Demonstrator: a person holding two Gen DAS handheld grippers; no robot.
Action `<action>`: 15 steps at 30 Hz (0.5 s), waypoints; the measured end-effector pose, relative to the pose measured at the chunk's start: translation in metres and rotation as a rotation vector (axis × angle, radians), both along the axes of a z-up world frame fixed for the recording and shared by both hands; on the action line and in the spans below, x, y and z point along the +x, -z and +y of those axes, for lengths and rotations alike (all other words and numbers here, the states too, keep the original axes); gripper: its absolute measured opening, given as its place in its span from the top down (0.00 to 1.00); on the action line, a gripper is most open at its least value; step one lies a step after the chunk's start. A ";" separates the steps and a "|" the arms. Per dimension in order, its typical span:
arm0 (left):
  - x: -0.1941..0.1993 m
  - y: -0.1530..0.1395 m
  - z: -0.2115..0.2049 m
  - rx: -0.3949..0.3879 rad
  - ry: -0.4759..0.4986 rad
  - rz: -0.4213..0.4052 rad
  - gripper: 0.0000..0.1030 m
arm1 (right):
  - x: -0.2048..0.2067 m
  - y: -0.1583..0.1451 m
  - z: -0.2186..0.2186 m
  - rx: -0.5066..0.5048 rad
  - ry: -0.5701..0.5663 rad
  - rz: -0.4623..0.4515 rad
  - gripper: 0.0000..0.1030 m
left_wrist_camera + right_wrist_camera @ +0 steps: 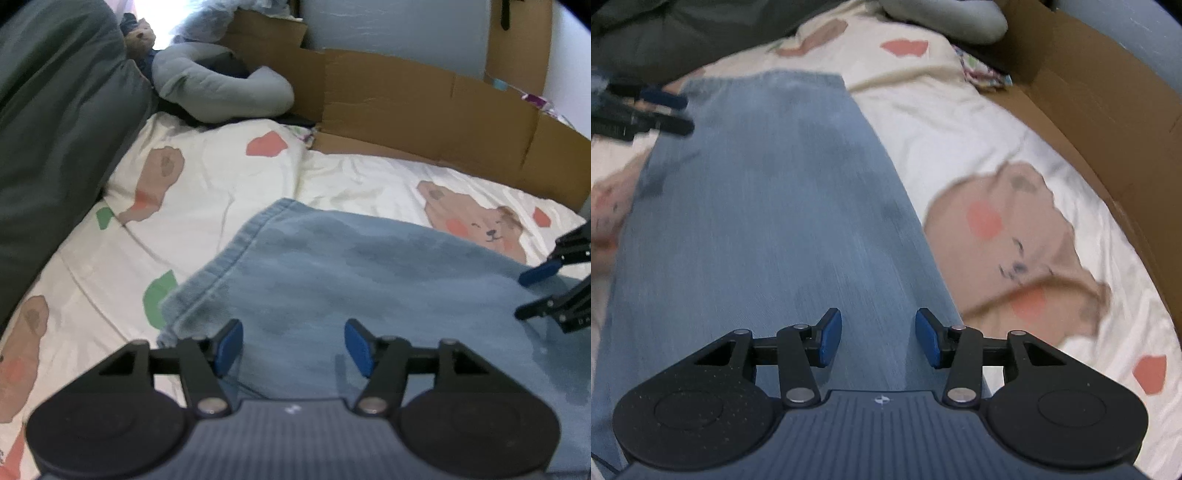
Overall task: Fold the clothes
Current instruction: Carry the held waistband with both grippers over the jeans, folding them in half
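Both the left gripper (pixel 293 345) and the right gripper (pixel 878 338) hover with jaws apart, apparently gripping nothing, above the jeans (pixel 351 266), which lie flat, faded blue, on the bear-print sheet (pixel 221 177).

The left wrist view looks steeply down from close above the hem end of the blue denim garment (pixel 369 280), facing a cardboard wall (pixel 424 110). The right wrist view looks down along the same denim from close over it. Both share the bear-print bedsheet (pixel 960 129) and each other's gripper at the frame edge.
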State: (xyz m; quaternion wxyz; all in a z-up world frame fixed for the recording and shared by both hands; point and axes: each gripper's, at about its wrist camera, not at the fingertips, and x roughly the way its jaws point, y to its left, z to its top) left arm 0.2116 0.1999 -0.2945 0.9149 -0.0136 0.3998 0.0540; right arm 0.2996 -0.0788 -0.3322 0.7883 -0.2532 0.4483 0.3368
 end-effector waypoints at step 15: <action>-0.004 0.000 -0.047 -0.026 0.159 0.027 0.38 | -0.026 0.004 -0.067 -0.090 -0.033 0.025 0.50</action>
